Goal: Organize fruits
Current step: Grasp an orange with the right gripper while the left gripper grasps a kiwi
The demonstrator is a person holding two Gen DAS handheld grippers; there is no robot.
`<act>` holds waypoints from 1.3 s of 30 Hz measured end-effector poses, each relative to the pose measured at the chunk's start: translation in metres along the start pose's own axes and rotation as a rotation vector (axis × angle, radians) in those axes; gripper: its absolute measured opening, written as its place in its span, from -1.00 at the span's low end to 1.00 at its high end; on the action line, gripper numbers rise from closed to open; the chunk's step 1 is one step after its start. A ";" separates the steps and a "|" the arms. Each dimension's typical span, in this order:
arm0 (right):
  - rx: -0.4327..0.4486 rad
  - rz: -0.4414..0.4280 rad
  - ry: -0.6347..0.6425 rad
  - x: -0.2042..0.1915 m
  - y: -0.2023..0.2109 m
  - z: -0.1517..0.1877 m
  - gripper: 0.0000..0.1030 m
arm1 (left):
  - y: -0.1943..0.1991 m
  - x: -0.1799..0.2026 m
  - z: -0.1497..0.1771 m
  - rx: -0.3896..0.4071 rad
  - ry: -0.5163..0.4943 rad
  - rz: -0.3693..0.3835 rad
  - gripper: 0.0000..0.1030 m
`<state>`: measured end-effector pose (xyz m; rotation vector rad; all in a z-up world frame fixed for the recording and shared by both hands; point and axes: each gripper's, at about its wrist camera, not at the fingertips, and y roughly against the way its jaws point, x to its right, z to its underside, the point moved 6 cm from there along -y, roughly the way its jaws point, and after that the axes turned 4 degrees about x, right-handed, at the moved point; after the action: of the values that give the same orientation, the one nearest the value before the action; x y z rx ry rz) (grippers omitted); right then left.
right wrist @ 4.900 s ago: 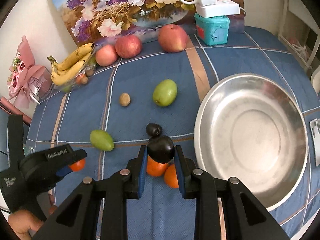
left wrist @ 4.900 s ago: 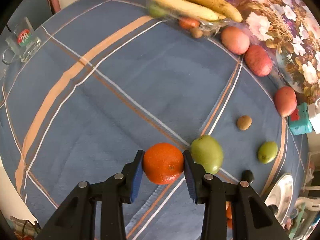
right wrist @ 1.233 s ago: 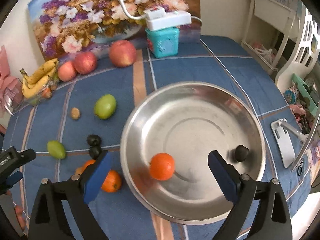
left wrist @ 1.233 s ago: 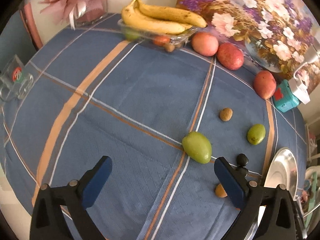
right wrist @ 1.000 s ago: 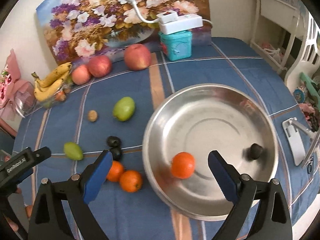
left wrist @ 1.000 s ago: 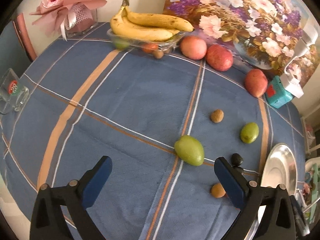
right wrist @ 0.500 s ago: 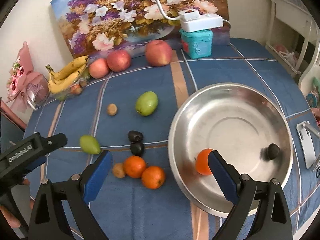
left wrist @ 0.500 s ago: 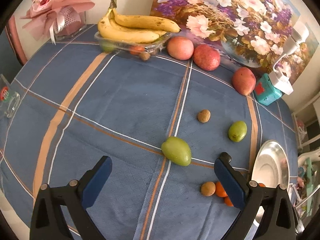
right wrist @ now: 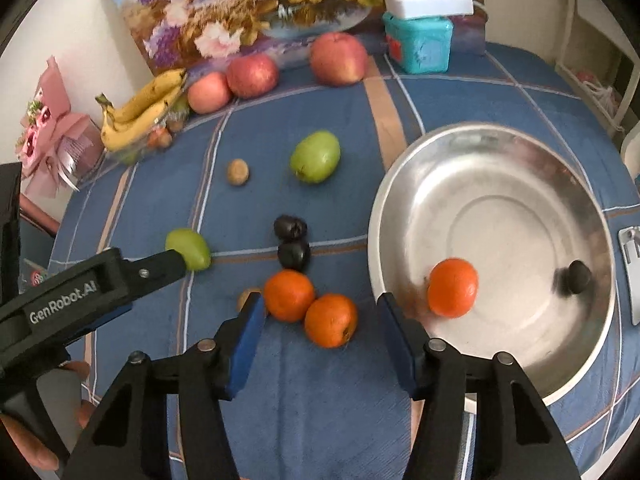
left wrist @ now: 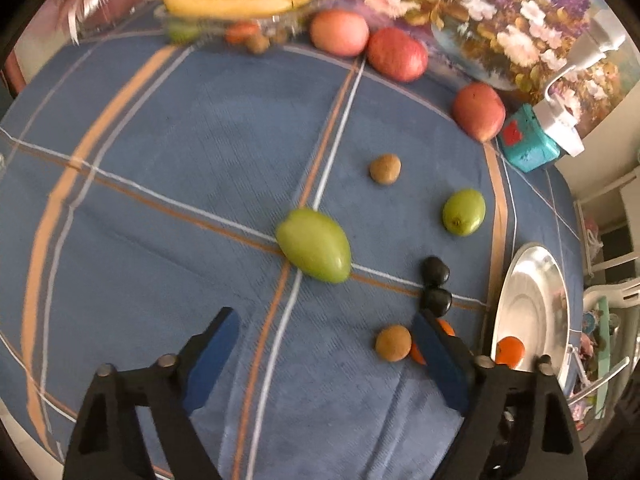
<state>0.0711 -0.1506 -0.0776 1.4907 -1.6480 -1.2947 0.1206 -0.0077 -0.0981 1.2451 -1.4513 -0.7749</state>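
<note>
Fruit collecting continues: 1 orange (right wrist: 453, 287) and 1 dark plum (right wrist: 575, 277) sit inside the steel bowl (right wrist: 400, 184). Just left of the bowl, the right gripper (right wrist: 320, 344), empty, has been narrowing over 2 oranges (right wrist: 330, 320). The left gripper (left wrist: 326, 354), also closing, grasps nothing; its target is probably the green fruit (left wrist: 314, 245).

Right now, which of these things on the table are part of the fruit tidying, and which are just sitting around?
Part of the job: steel bowl; oranges; dark plums; green mangoes; small brown fruits.

Probably lying about: flower painting; teal box; pink bouquet.
</note>
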 end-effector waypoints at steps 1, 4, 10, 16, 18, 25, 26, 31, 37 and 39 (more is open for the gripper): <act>-0.011 0.001 0.001 0.000 -0.002 0.001 0.03 | -0.003 0.001 0.002 -0.012 0.003 0.004 0.68; -0.032 0.002 0.003 0.000 -0.009 0.005 0.02 | -0.011 0.008 0.008 -0.035 -0.006 0.007 0.66; -0.065 0.029 0.029 -0.001 -0.019 0.009 -0.01 | -0.018 0.012 0.013 -0.065 0.018 0.027 0.64; -0.089 0.029 0.046 -0.004 -0.026 0.012 -0.05 | -0.021 0.007 0.015 -0.079 0.046 0.034 0.53; -0.090 0.030 0.048 -0.005 -0.027 0.012 -0.06 | -0.021 0.006 0.016 -0.081 0.054 0.039 0.53; -0.106 0.055 0.045 -0.004 -0.039 0.016 -0.21 | -0.023 0.008 0.016 -0.090 0.065 0.057 0.52; -0.109 0.050 0.038 -0.004 -0.040 0.016 -0.24 | -0.023 0.009 0.016 -0.088 0.062 0.056 0.52; -0.099 0.032 0.016 0.002 -0.038 0.017 -0.33 | -0.024 0.012 0.016 -0.084 0.070 0.067 0.47; -0.098 -0.019 -0.030 0.005 -0.025 0.017 -0.33 | -0.026 0.016 0.015 -0.092 0.099 0.102 0.34; -0.081 -0.030 -0.038 0.005 -0.016 0.013 -0.34 | -0.024 0.017 0.013 -0.082 0.096 0.102 0.32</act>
<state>0.0647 -0.1506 -0.0984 1.4563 -1.5832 -1.3976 0.1167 -0.0322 -0.1182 1.1223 -1.3807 -0.6900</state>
